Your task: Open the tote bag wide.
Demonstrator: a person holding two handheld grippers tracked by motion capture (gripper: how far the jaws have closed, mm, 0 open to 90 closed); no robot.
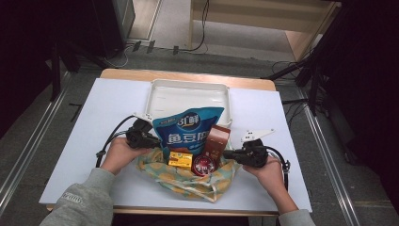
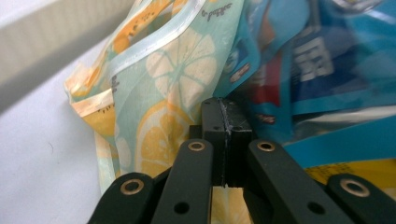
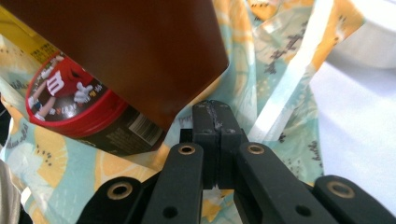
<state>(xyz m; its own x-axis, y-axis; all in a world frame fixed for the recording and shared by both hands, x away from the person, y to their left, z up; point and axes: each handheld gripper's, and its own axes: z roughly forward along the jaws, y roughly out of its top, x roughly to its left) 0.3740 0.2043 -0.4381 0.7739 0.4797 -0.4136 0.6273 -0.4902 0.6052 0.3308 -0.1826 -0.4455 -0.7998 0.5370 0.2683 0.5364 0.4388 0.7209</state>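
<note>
The white rectangular worktop [image 1: 84, 141] carries everything. At its far edge, centred, lies the white shallow plastic tray [image 1: 188, 92], long side parallel to that edge.

Against the near rim of the tray and reaching almost to the near edge of the worktop sits the pale green cloth bag printed with yellow lemon slices [image 1: 188, 181], its mouth spread open. In it stand four items:

1. The large blue foil snack pouch [image 1: 188, 129], upright and leaning back over the tray.
2. The brown cardboard box [image 1: 217, 140], tilted, just right of the pouch.
3. The small yellow carton [image 1: 180, 159], in front of the pouch.
4. The round red candy tin [image 1: 204, 165], touching the brown box, right of the carton.

My left gripper [image 1: 149, 140] is at the bag's left side. In the left gripper view [image 2: 226, 122] its jaws are fully together, pads meeting, tip against the lemon fabric beside the blue pouch; I cannot tell whether any cloth is pinched.

My right gripper [image 1: 230, 154] is at the bag's right side. In the right gripper view [image 3: 215, 122] its jaws are likewise fully together, tip at the fabric just below the brown box; pinched cloth cannot be confirmed.
</note>
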